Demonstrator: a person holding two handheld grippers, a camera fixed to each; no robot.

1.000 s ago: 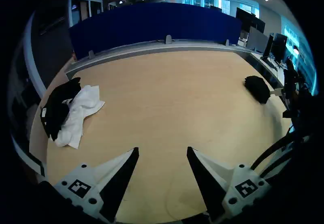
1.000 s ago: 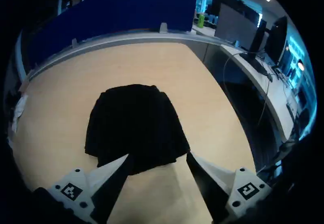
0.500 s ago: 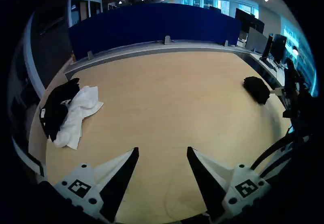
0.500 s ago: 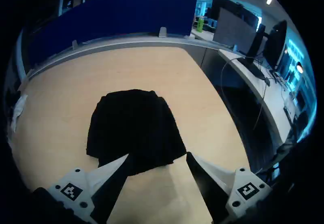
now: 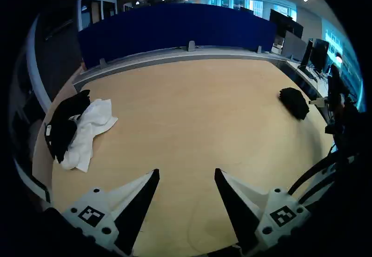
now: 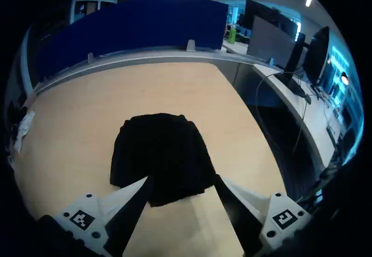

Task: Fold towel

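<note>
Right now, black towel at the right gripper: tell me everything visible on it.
The black towel is a soft dark cloth, folded into a compact, roughly square bundle, lying flat on the wooden table near one table edge. Its near edge sits between the fingers of the open right gripper; contact cannot be told. The left gripper view shows it as a small lump far off.

A black towel (image 6: 160,154) is lying mid-frame on the table (image 6: 88,113); at the bottom, the gripper (image 6: 182,178) is holding its fingers spread, flanking the towel's near edge.
</note>
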